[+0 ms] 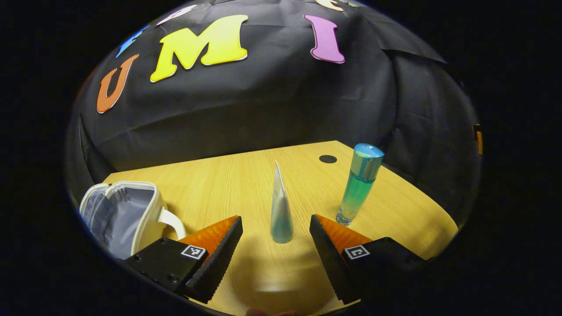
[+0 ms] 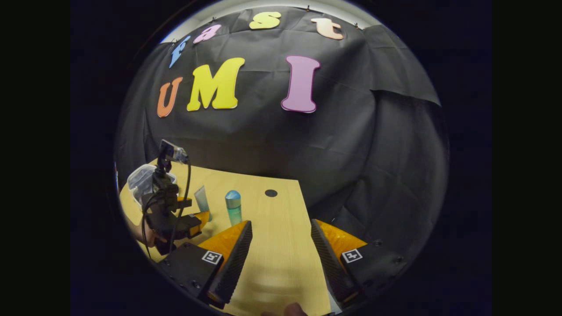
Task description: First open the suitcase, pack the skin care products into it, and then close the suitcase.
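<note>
Left tool (image 1: 275, 230) is being held spread around upright tube (image 1: 281, 210), jaws apart from it, seemingly for pickup | suitcase (image 1: 127, 215) is lying open on table (image 1: 246, 175) | bottle (image 1: 360, 184) is standing near | right tool (image 2: 281, 237) is being held spread, empty.

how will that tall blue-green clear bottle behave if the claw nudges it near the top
The tall blue-green clear bottle with a rounded cap stands upright on a narrow base on the wooden table, so a high push would probably tip it. Its round body would likely roll afterwards. The smooth glossy surface may slip between the left claw fingers.
</note>
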Available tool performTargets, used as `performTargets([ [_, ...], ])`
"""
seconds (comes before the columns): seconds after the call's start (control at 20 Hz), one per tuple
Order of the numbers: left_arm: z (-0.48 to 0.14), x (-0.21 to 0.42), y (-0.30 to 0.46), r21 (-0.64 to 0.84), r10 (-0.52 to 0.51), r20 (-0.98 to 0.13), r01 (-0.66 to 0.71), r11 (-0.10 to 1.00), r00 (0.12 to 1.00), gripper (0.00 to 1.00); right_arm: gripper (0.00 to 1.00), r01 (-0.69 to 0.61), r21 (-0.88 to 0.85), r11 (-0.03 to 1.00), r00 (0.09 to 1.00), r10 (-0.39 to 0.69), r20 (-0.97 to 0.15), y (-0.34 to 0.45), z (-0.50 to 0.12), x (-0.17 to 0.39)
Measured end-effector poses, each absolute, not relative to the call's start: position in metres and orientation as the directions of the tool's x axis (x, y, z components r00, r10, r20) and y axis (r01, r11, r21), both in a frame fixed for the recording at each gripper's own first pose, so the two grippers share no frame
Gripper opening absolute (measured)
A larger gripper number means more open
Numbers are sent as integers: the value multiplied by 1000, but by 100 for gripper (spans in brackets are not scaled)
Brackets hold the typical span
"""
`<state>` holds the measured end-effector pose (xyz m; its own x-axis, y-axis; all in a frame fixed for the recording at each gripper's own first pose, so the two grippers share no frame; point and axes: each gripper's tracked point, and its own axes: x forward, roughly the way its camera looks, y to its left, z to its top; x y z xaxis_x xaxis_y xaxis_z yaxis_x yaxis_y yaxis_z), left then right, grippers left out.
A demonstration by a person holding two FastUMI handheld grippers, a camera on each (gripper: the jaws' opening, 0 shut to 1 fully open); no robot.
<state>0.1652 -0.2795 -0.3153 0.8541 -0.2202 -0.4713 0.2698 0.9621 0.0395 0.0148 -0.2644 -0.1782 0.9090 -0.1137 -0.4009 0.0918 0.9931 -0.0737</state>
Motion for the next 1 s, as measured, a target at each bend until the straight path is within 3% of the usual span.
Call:
performTargets([
  [0.1,-324,173,-279,36,-208,-488,258,966,848,98,78,99,-62,993,903,-116,-413,-269,-184,16],
  [0.45,-340,194,-287,47,-210,-518,273,961,829,82,78,96,-21,995,890,-95,-446,-270,-203,27],
  [0.55,-341,196,-290,61,-211,-520,282,957,828,43,80,84,2,996,889,-74,-453,-265,-207,33],
  [0.6,-342,197,-290,65,-206,-523,280,958,827,46,80,79,10,997,887,-65,-458,-264,-210,35],
  [0.85,-324,188,-289,22,-214,-517,262,965,829,39,79,26,41,999,894,-4,-448,-250,-217,55],
  [0.95,-304,177,-285,15,-220,-509,264,964,832,44,80,0,61,998,897,27,-442,-237,-223,64],
  [1.0,-292,168,-281,7,-220,-503,258,966,836,39,80,-15,73,997,896,45,-442,-228,-228,70],
])
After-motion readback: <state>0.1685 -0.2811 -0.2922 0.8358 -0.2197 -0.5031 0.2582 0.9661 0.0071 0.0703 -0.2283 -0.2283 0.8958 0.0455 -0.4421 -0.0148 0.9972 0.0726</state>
